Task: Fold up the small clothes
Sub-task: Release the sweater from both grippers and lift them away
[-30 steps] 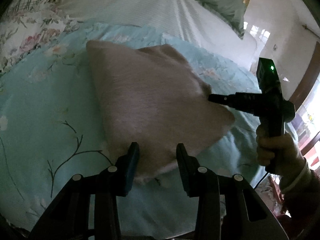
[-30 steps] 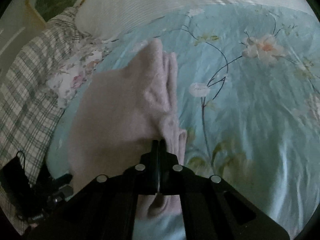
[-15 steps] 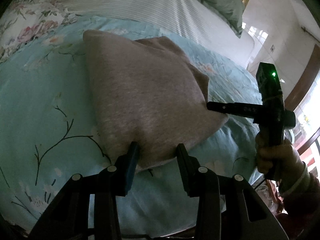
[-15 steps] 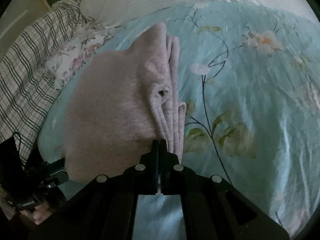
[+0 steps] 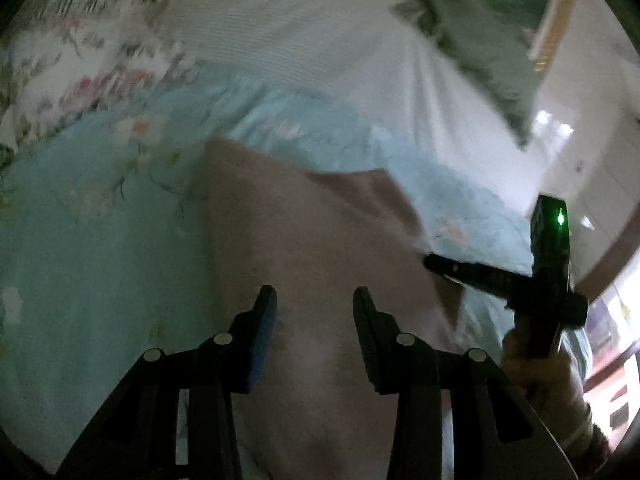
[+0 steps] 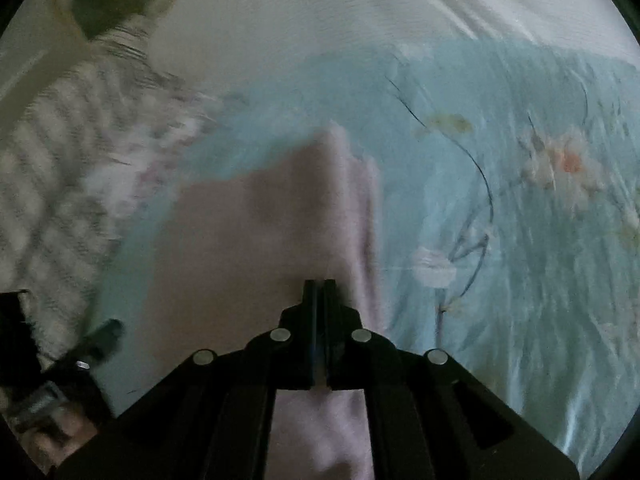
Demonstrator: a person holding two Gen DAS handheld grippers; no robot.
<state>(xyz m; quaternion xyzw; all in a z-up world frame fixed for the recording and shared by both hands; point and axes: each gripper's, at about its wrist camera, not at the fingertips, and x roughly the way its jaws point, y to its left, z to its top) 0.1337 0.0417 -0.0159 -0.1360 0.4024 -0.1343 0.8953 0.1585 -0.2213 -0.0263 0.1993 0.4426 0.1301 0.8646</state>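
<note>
A folded pinkish-grey garment (image 5: 312, 240) lies on a light blue floral bedspread (image 5: 80, 248). My left gripper (image 5: 315, 300) is open, its fingers straddling the garment's near part. In the left wrist view my right gripper (image 5: 430, 261) reaches in from the right and pinches the garment's right edge. In the right wrist view the right gripper (image 6: 319, 286) is shut on the garment (image 6: 272, 232), next to its stacked folded edges. Both views are blurred by motion.
White striped bedding (image 5: 320, 28) and a green pillow (image 5: 480, 20) lie beyond the bedspread. A floral pillow (image 5: 60, 60) sits at the far left. A plaid blanket (image 6: 52, 152) lies left in the right wrist view. The bed edge is at the right.
The left gripper has moved forward over the garment, its open fingers now over the cloth rather than at its near edge. The right gripper keeps its grip; both cameras are moving.
</note>
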